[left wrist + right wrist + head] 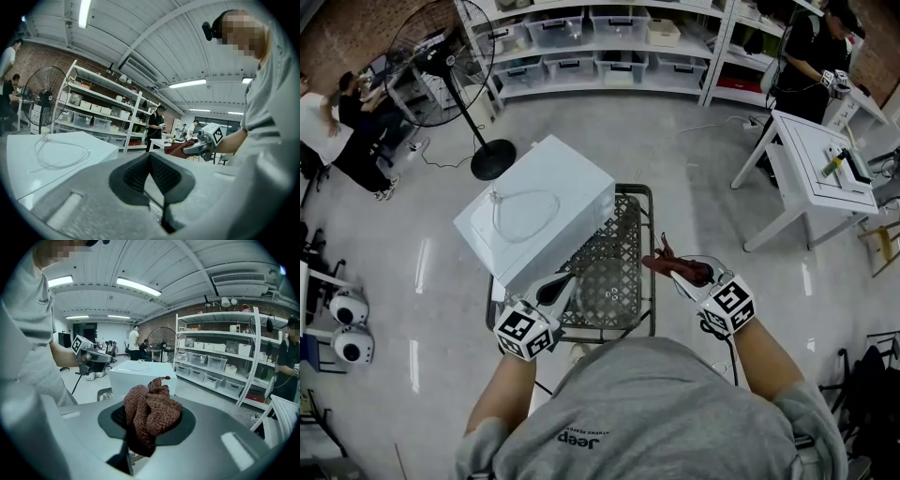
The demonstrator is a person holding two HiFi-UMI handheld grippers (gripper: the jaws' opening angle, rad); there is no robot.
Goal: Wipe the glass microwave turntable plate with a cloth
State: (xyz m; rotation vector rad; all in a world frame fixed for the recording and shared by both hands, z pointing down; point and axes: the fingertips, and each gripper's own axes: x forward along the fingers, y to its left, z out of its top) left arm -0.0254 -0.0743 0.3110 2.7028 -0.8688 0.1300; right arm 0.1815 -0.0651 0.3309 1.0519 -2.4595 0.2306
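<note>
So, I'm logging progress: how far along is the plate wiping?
Done: the dark red knitted cloth is clamped in the right gripper. In hand: the left gripper seems to hold the clear glass turntable plate over the black mesh table. Left: cloth and plate are apart, so all wiping.

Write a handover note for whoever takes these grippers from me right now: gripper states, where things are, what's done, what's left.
Left hand-held gripper: shut, empty, beside the microwave.
Right hand-held gripper: shut on the brown cloth.
The microwave stands on the mesh table, cord coiled on top. The glass plate is not in view.
Done: cloth in hand.
Left: probably find the plate, then wipe it.
</note>
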